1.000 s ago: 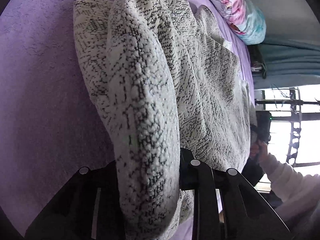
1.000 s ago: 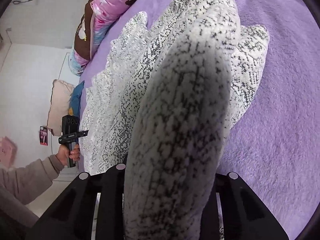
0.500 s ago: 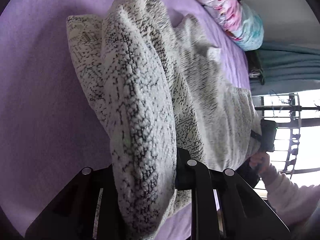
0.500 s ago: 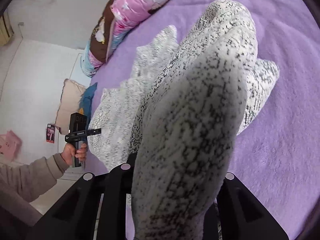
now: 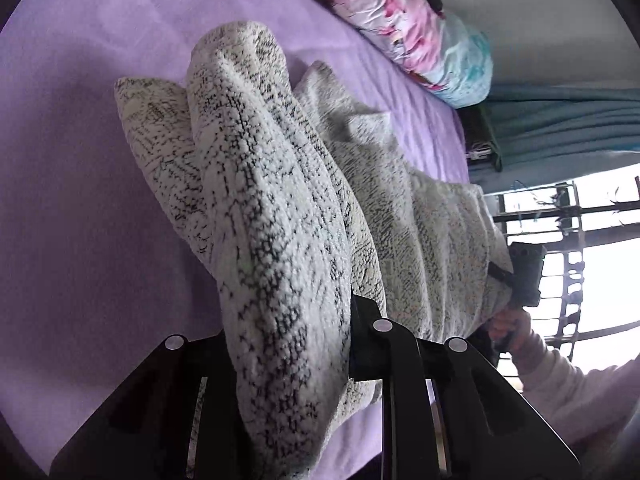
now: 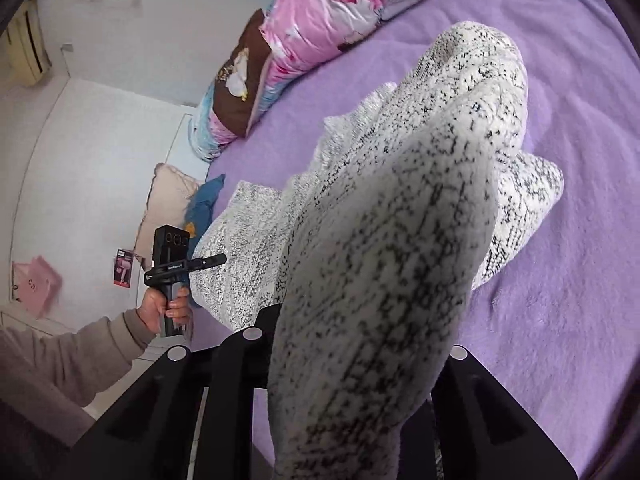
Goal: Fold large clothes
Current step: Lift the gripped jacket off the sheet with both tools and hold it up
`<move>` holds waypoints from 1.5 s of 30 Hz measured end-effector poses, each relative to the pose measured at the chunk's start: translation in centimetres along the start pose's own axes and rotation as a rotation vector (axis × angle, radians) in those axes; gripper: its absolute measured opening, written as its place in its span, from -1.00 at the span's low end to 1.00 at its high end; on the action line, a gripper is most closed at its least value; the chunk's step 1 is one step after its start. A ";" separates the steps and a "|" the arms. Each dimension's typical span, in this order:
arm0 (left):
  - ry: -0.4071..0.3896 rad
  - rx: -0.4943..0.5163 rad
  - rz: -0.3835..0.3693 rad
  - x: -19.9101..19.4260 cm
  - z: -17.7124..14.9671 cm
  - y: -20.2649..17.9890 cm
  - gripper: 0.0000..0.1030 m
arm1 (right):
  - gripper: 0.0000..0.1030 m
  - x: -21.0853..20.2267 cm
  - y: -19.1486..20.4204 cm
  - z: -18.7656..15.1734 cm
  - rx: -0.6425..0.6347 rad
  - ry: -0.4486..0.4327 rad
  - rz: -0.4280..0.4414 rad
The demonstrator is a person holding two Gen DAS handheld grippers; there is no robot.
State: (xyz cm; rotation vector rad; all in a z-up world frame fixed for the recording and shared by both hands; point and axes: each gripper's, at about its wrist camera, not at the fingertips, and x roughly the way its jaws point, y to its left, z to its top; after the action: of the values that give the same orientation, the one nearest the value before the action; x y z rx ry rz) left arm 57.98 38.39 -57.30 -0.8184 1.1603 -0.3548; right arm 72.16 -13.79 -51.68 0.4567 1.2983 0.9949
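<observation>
A thick white knit garment with black flecks (image 5: 260,200) drapes from both grippers down onto the purple bed (image 5: 80,200). My left gripper (image 5: 280,320) is shut on one bunched edge, and the cloth hides its fingertips. In the right wrist view the same garment (image 6: 420,200) hangs from my right gripper (image 6: 356,340), which is shut on another bunched edge. Each gripper shows in the other's view, held in a hand: the right gripper (image 5: 524,276) at the cloth's far corner, the left gripper (image 6: 172,264) off the bed's side. The garment's far end rests on the purple bed (image 6: 560,320).
A pink floral quilt (image 5: 400,12) (image 6: 320,20) lies along the head of the bed. A teal curtain (image 5: 560,128) and a barred window (image 5: 580,240) stand past the bed's right side. On the floor lie a beige cushion (image 6: 168,200) and a small pink box (image 6: 123,272).
Both grippers have risen with the garment still clamped. The cloth hangs longer, more of it is off the bed, and more purple bed shows around it.
</observation>
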 end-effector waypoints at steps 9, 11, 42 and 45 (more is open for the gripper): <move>-0.007 0.010 -0.070 -0.9 -0.1 -4.0 -0.65 | -0.63 -5.4 1.7 -0.1 -0.017 0.012 0.013; -0.004 0.037 -0.075 -0.6 0.1 -5.7 -0.65 | -0.63 -6.9 2.6 -0.3 -0.031 0.008 0.011; 0.089 0.458 -0.251 9.5 5.0 -49.1 -0.65 | -0.63 -46.0 5.2 -9.2 -0.040 -0.393 -0.089; 0.098 0.504 -0.275 11.2 5.6 -53.8 -0.65 | -0.63 -50.4 4.9 -10.0 -0.035 -0.444 -0.101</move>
State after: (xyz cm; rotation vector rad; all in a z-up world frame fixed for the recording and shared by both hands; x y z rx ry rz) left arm 75.68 -2.53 -24.75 -0.5166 0.9866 -0.8836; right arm 63.38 -54.51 -21.22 0.5439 0.8944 0.7751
